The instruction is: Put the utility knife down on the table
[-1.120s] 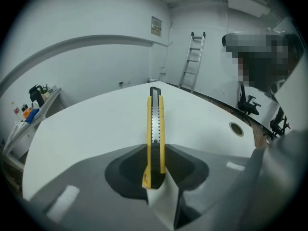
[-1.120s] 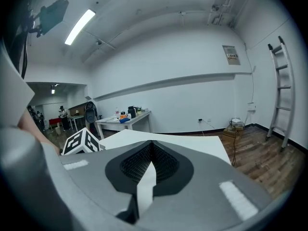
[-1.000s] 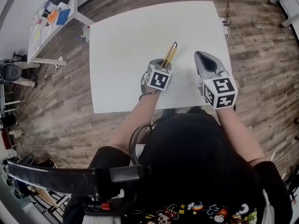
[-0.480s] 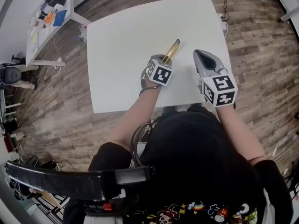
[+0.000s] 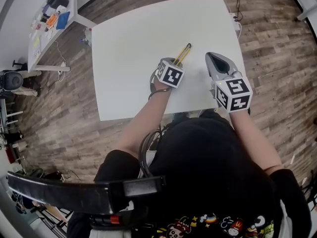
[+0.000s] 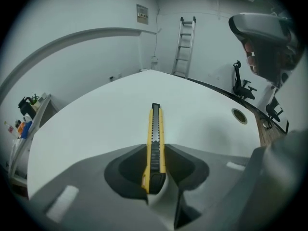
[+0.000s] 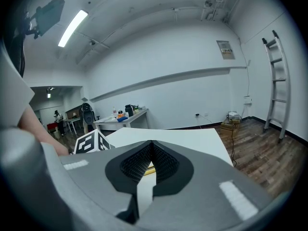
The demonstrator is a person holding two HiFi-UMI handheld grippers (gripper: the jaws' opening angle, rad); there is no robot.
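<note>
A yellow and black utility knife (image 5: pixel 182 53) sticks out forward from my left gripper (image 5: pixel 174 65) over the middle of the white table (image 5: pixel 133 48). In the left gripper view the jaws of my left gripper (image 6: pixel 155 150) press on both sides of the utility knife (image 6: pixel 155 134), which points away over the table (image 6: pixel 96 114). I cannot tell whether its tip touches the top. My right gripper (image 5: pixel 212 58) hovers to the right of the knife, near the table's right side. Its jaws meet, and my right gripper (image 7: pixel 151 146) holds nothing. A yellow sliver of the knife (image 7: pixel 150 170) shows behind them.
A side table (image 5: pixel 52 19) with several small items stands at the far left. Cables (image 5: pixel 240 14) hang off the table's far right corner. A round grommet hole (image 6: pixel 238 115) sits in the tabletop. A ladder (image 6: pixel 185 47) leans on the far wall. Wooden floor surrounds the table.
My left gripper has tipped a little with the knife still in it, so less of the knife shows past its cube. The right gripper has stayed where it was.
</note>
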